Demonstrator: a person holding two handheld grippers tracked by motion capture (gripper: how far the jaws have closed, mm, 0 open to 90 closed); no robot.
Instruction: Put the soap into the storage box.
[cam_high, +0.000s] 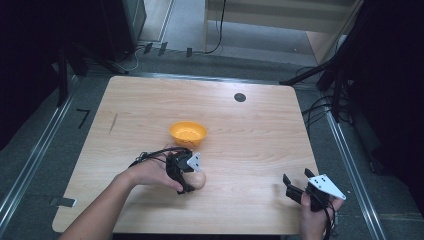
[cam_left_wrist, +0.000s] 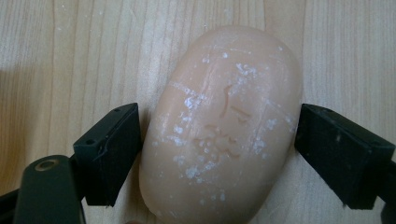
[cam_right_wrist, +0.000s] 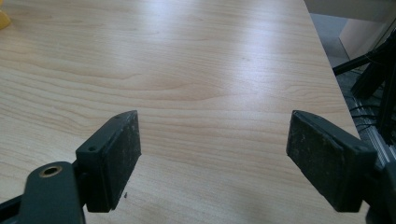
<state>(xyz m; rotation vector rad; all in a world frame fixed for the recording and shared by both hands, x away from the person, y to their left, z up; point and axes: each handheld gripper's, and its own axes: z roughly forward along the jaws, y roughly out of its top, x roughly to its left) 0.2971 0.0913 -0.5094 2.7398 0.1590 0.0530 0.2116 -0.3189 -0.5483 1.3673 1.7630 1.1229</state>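
A pale pink oval bar of soap, speckled with white flakes and stamped with a faint mark, lies on the wooden table near its front. My left gripper points down over it and is open, one jaw on each side of the bar, very close to its sides. In the high view the soap peeks out to the right of the left gripper. An orange bowl stands just behind them. My right gripper rests open at the front right with nothing between its jaws.
A small dark round disc lies near the table's far edge. The table's right edge runs close to the right gripper, with cables and dark stands on the floor beyond. A corner of the orange bowl shows far left.
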